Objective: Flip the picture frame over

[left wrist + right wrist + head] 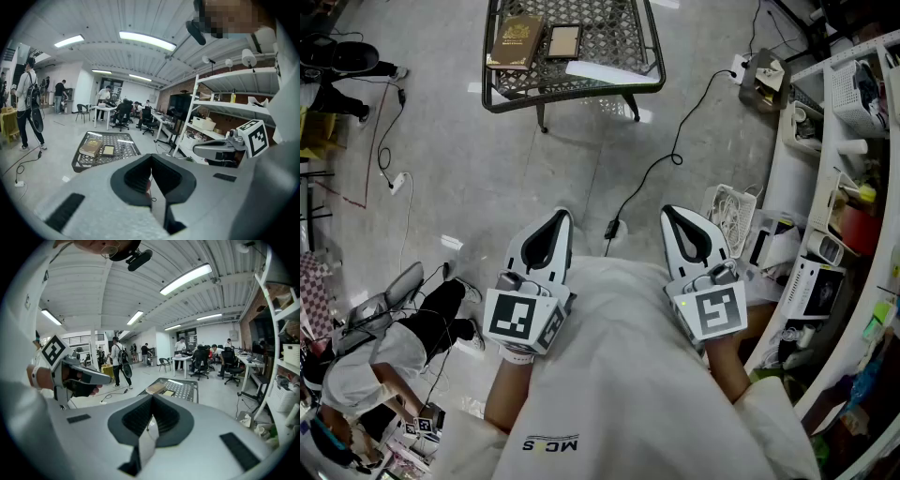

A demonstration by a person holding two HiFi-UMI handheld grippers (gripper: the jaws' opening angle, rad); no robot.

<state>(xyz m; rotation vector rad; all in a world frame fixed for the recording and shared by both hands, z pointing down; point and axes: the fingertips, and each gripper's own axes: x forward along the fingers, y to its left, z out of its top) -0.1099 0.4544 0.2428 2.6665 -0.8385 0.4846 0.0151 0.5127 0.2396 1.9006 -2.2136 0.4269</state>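
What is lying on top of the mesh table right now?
On the mesh table lie a brown book, the picture frame beside it, and a white sheet nearer the person. Anything under the book is covered.

Open workshop, grey concrete floor (544,169).
I see a low mesh table (619,37) ahead, white shelving (229,107) on the right, a cable (675,155) trailing across the floor, strip lights (146,40) overhead, and desks and office chairs (123,119) at the far end.

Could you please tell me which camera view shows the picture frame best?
The head view: it looks down on the picture frame beside the book. Both gripper views show it small and foreshortened.
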